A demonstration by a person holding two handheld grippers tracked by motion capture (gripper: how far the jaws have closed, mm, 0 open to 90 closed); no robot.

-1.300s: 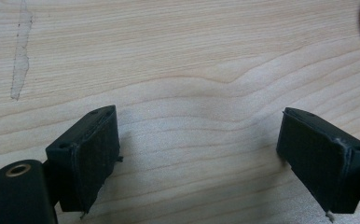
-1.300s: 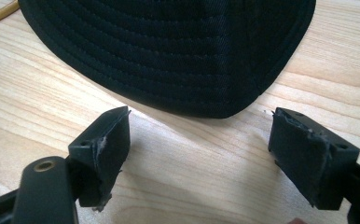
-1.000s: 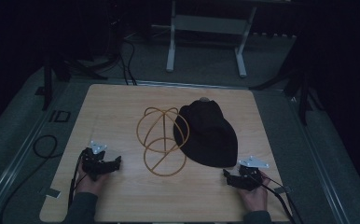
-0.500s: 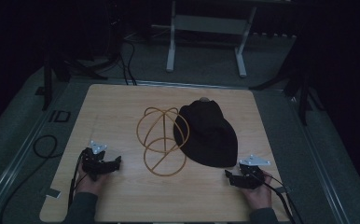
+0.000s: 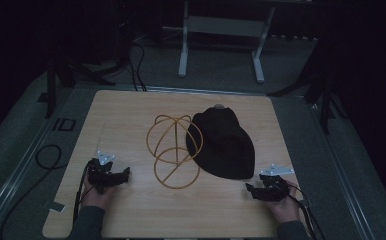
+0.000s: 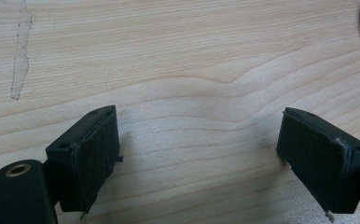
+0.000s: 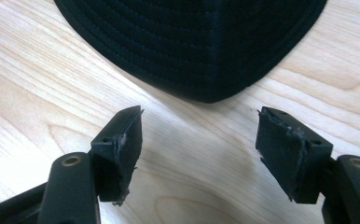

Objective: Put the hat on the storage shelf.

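High view: black cap (image 5: 223, 145) lies right of centre on table (image 5: 131, 115), touching wire frame (image 5: 173, 152). Left gripper view: your left gripper (image 6: 199, 144) gapes over bare wood. Right gripper view: your right gripper (image 7: 199, 140), just been narrowing, holds nothing; cap brim (image 7: 201, 51) just beyond.

Each hand carries a black gripper topped by a pale grey three-cornered plate: the left gripper (image 5: 126, 173) and the right gripper (image 5: 250, 190). A dark cable trails back from each along the forearm. Both sleeves are dark grey-green. Up close, the jaws are blocky matte black, faced with worn, frayed dark pads (image 7: 128, 140), small screw holes in their top edges and brass-ringed pivot holes behind.
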